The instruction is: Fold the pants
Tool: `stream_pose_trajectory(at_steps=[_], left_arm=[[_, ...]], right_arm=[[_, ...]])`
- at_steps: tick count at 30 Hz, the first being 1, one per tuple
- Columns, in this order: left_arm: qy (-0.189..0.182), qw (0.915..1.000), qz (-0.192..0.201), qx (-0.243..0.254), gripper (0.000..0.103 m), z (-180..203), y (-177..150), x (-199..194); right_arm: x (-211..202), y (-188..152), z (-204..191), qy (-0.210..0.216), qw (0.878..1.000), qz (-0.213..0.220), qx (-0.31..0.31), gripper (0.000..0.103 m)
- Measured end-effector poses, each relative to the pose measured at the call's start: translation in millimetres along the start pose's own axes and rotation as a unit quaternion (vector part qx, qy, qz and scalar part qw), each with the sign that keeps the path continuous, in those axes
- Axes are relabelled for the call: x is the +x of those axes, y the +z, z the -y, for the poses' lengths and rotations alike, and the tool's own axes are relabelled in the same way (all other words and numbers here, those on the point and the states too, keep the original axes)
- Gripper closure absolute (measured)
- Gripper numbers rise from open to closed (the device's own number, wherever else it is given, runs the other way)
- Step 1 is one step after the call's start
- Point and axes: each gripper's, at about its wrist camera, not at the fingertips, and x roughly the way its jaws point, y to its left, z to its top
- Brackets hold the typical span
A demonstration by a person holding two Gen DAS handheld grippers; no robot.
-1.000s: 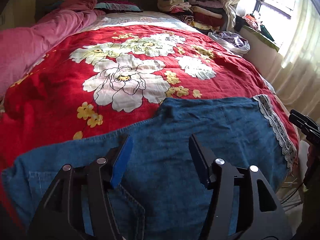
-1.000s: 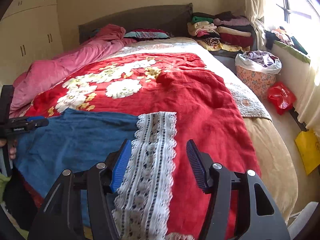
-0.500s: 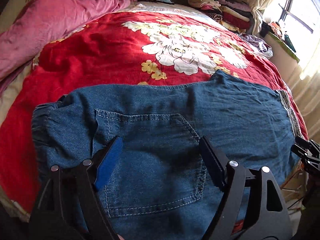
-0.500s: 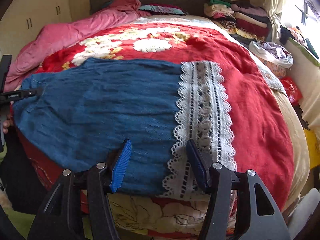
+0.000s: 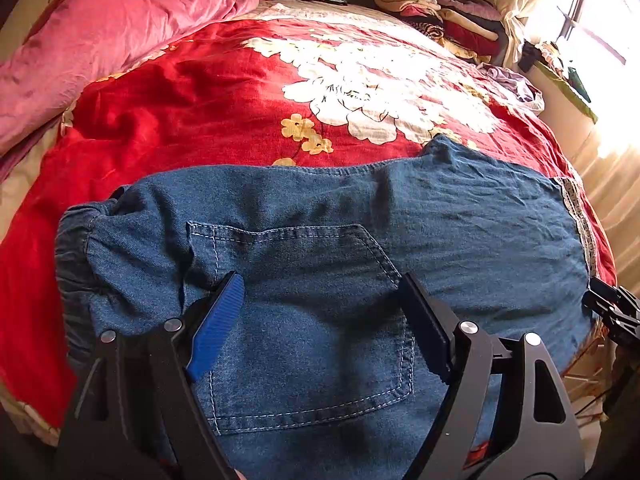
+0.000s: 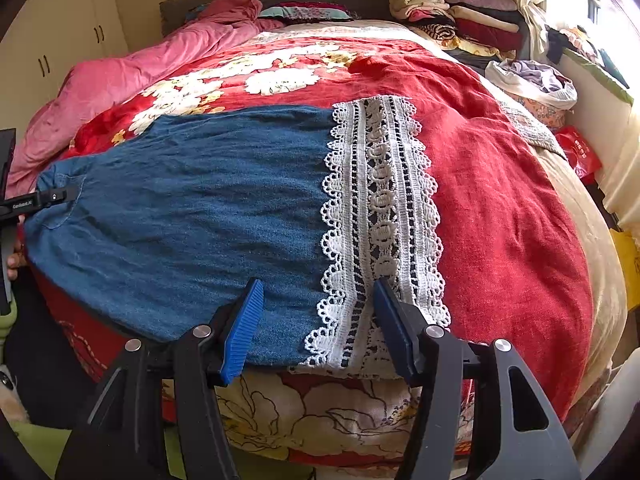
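Note:
Blue denim pants [image 5: 460, 216] lie flat across the near edge of the bed, waistband at the left and white lace hem [image 6: 384, 200] at the right. My left gripper [image 5: 320, 284] hovers open over the back pocket [image 5: 304, 320], its fingers wide apart with only flat cloth under them. My right gripper [image 6: 318, 286] stands open above the near edge of the leg, where denim meets lace. Each gripper also shows at the rim of the other's view: the right gripper [image 5: 612, 312] and the left gripper [image 6: 36, 200].
A red floral blanket [image 5: 200, 112] covers the bed, with a pink duvet [image 5: 100, 48] bunched at the far left. Folded clothes [image 6: 460, 12] are stacked by the headboard. A laundry basket [image 6: 532, 84] and a red bag [image 6: 580, 152] stand on the floor at the right.
Both grippers came down toward the near edge of the bed. The left gripper's jaws widened and it shifted over the back pocket; the right one now sits at the lace hem.

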Motion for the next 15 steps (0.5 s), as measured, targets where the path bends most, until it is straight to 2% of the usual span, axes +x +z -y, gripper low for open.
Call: stream_pose_trajectory(at_steps=[7,9,15], left_arm=[[0.005,1.0,0.0,0.006,0.028,3,0,0],[0.009,0.9999,0.003,0.008,0.028,5,-1,-3],[0.025,0.9995,0.008,0.02,0.022,12,-3,-13]], right_arm=[[-13,7,0,0.005,1.0,0.012,0.013,0.047],[-25,10,-2,0.007,0.999,0.035,0.008,0.037],[-51,19,-2,0.006,0.997,0.08,0.009,0.03]])
